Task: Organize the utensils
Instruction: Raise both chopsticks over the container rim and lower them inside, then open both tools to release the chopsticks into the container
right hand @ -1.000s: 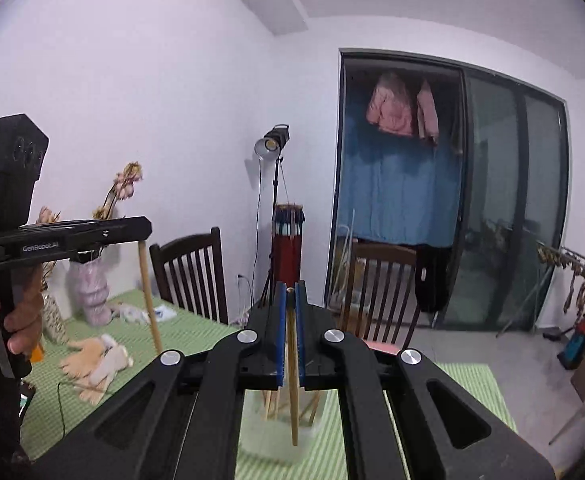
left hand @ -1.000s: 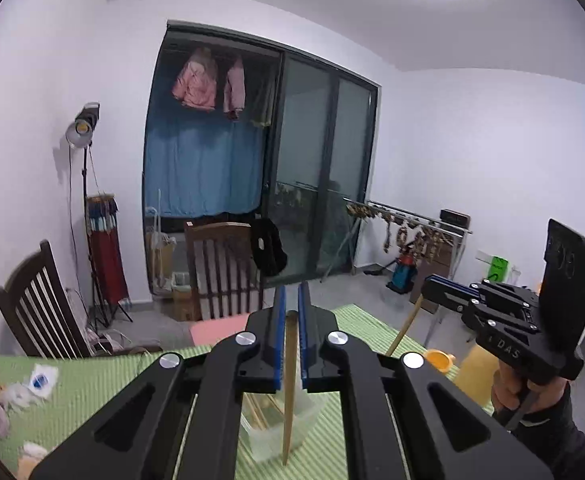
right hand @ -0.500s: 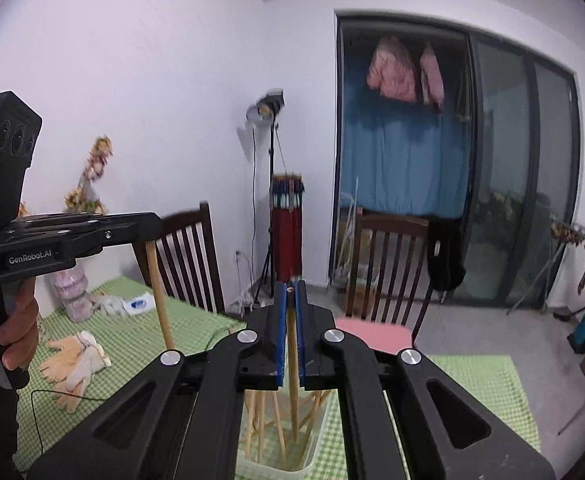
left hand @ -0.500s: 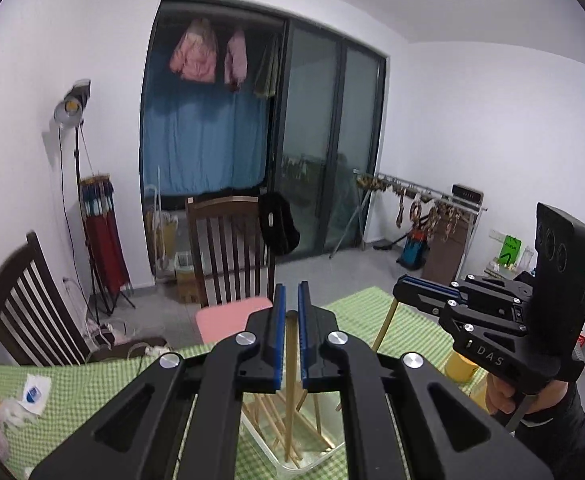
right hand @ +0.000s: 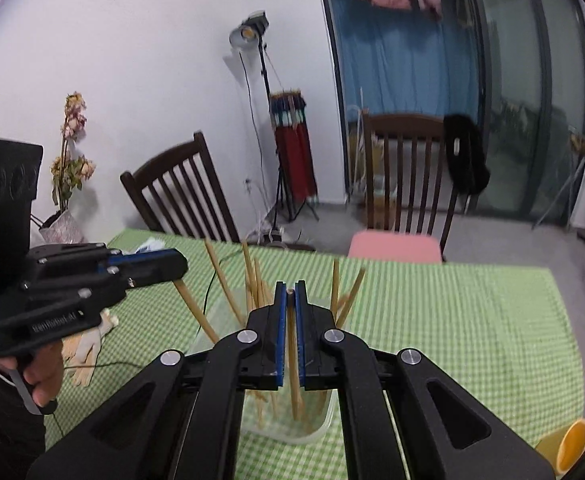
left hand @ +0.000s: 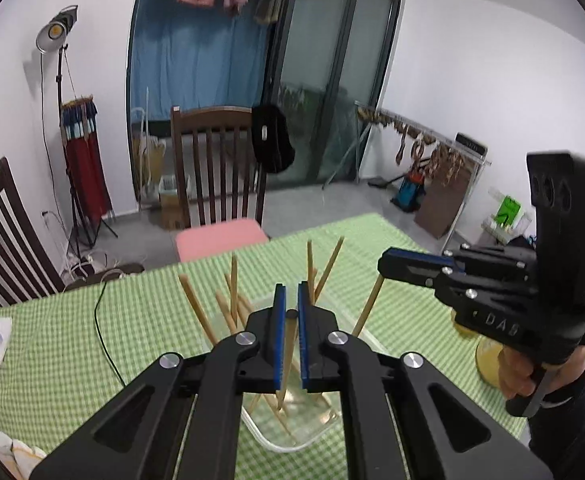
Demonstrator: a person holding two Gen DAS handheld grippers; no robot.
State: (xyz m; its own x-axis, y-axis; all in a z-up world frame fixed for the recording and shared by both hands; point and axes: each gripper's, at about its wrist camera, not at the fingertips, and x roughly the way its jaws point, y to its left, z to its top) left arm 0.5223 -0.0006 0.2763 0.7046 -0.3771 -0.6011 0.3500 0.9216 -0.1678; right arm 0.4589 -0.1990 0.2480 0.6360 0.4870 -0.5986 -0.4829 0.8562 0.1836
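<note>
Left gripper [left hand: 288, 334]: pinches upright chopstick [left hand: 285, 364], tip over tub [left hand: 292, 432]
Right gripper [right hand: 289, 330]: pinches stick [right hand: 293, 372], same tub below

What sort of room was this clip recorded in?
Most likely a home dining room, set up for filming: a table with a green checked cloth, wooden dining chairs, clothes hung by a glass sliding door, and a studio light on a stand.

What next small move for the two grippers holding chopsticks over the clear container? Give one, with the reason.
Probably ease both down a little, then open. The left gripper and right gripper each pinch a chopstick whose tip already hangs inside the clear container.
</note>
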